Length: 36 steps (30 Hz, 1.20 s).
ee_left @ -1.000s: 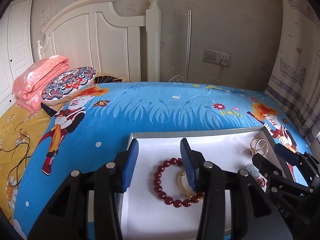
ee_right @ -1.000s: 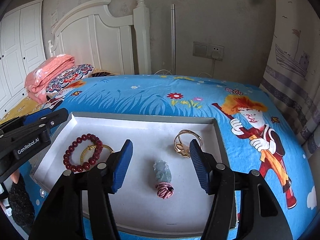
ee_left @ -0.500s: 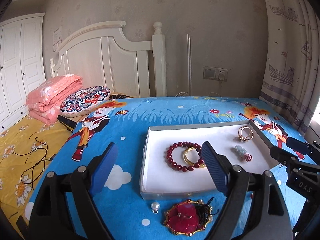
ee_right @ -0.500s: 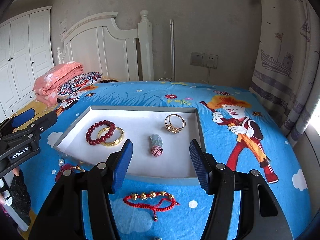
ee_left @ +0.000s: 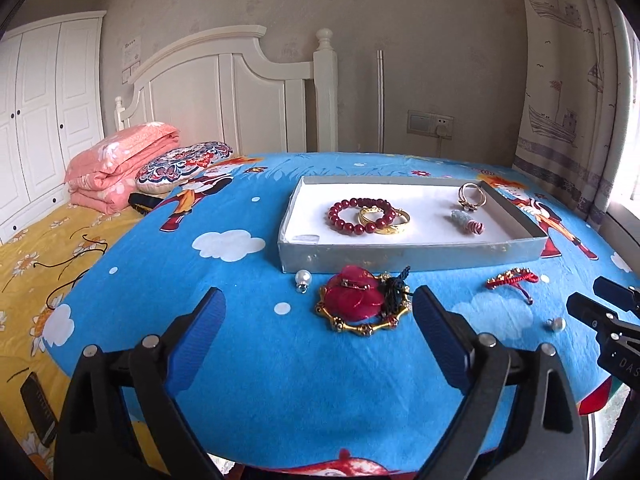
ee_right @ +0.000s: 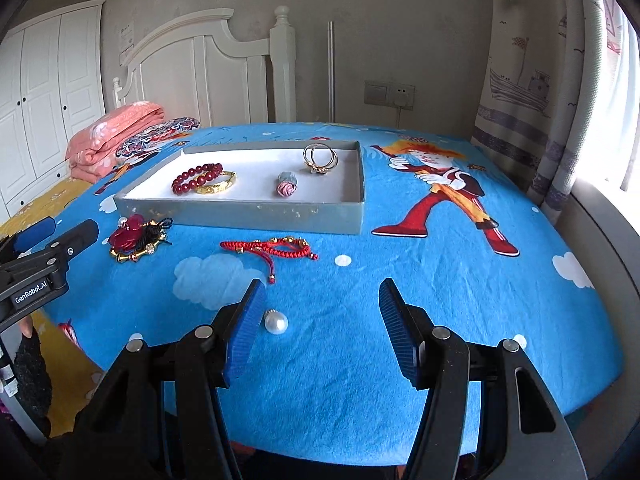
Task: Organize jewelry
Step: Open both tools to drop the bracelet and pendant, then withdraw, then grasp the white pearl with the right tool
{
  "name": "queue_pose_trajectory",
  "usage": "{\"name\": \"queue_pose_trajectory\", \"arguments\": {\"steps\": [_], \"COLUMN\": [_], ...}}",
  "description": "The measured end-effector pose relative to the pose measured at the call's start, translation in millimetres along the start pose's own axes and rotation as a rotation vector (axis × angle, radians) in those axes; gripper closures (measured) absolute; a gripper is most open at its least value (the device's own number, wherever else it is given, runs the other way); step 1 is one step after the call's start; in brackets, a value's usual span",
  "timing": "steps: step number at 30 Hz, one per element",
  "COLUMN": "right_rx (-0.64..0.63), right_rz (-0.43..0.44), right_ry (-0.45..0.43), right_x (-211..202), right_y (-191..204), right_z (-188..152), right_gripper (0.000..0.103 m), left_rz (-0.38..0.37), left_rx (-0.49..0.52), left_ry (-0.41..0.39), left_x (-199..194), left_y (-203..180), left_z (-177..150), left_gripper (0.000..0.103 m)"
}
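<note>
Small pearl (ee_left: 303, 277) beside grey tray (ee_left: 400, 256), left wrist view only

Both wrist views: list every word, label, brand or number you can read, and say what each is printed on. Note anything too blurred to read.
"GenRobot.AI": white print on the black body of the left claw, seen in the right wrist view.
"DAS": partial white letters, cut off, on the black body of the right claw, seen in the left wrist view.
White paper notice on the wall above the headboard: too small to read.
Small sticker inside the grey cardboard tray: blurred, unreadable.
</note>
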State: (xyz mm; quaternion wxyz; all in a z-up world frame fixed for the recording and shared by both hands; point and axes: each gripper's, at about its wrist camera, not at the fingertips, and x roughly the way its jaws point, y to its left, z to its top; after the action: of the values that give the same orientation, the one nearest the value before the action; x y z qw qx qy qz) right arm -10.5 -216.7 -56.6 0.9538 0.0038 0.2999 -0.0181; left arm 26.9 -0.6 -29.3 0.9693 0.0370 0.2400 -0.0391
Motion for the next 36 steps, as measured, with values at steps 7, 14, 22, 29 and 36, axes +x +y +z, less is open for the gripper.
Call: {"name": "queue_pose_trajectory", "arguments": {"steps": [7, 14, 22, 29, 36], "right_rx": [-0.03, -0.072, -0.088, -0.104, -0.136], "right_rz": [-0.008, -0.017, -0.01, 0.024, 0.05], "right_ry": [0.007, -0.004, -0.022, -0.033, -0.041], "right_x": [5, 10, 13, 13, 11], "right_y": [11, 19, 23, 26, 34], "right_z": [-14, -17, -18, -19, -21], "right_gripper": [0.046, 0.047, 0.052, 0.069, 0.089], "left_rz": [-0.009, -0.013, -0.011, -0.035, -0.055], "left_rx": [0.064, 0.048, 0.024, 0.058, 0.081], "left_ry": [0.007, 0.034, 0.046, 0.04, 0.04], "left_x": [-3, 6, 10, 8, 6], "left_y": [-19, -14, -6, -13, -18], "left_z": [-16, -19, -21, -23, -24], "left_gripper": [0.01, 0.01, 0.01, 0.01, 0.01]}}
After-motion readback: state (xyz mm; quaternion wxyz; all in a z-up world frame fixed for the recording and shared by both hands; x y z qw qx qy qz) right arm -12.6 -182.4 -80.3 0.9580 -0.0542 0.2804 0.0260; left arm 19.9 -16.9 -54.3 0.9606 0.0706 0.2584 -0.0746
